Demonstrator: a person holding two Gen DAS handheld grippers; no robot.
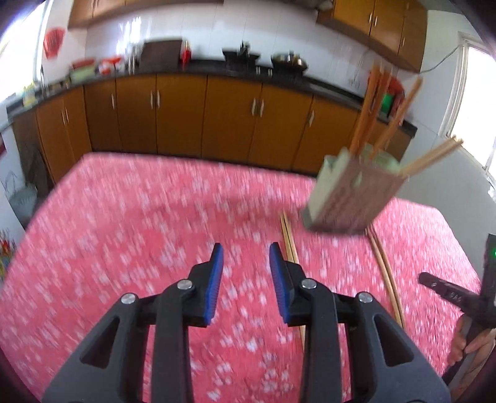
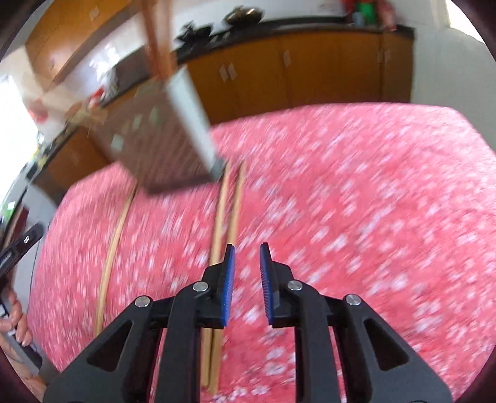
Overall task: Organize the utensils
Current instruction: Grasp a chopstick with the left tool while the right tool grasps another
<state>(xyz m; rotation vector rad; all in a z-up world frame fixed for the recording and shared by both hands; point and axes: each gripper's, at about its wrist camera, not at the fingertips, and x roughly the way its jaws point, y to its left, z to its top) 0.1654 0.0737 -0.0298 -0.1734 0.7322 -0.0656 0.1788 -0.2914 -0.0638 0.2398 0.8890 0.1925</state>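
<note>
Over the pink tablecloth, both hand-held grippers, left and right, hover spread and empty, chopsticks just beside.

- A table fills the middle of the room, covered in a pink cloth with small white flowers.
- Behind it, from nine o'clock round to two o'clock, runs a line of orange-brown base cabinets with slim metal handles, topped by a dark counter.
- A black stove with a pan sits on the counter at twelve o'clock.
- The wall above is white tile; matching upper cabinets hang at one o'clock.
- Bright daylight pours through a window at three o'clock.
</note>
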